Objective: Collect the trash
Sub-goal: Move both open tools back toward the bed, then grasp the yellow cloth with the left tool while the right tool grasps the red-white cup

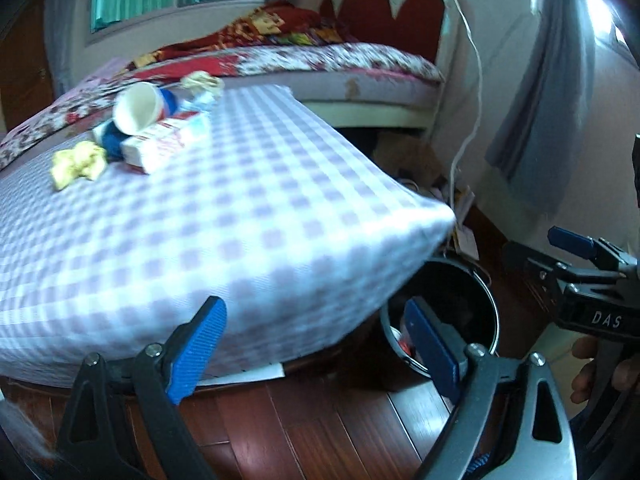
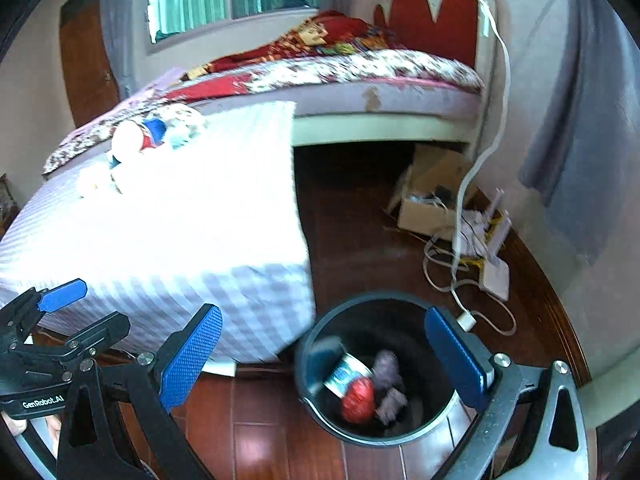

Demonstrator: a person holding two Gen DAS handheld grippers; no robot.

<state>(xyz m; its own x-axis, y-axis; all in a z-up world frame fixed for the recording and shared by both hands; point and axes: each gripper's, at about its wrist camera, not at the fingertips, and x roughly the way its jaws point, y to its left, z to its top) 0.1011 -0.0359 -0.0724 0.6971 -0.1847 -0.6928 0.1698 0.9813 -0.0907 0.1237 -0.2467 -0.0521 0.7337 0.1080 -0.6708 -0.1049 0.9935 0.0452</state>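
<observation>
Hovering above the dark round trash bin (image 2: 376, 364) on the wooden floor, the right tongs (image 2: 324, 356) gape wide with nothing gripped. The left tongs (image 1: 316, 344) are spread wide and empty too (both blurred). More trash waits on the purple-checked bench (image 1: 208, 216): a white paper cup (image 1: 138, 108), a white carton (image 1: 166, 144), a crumpled yellow wrapper (image 1: 78, 164).
</observation>
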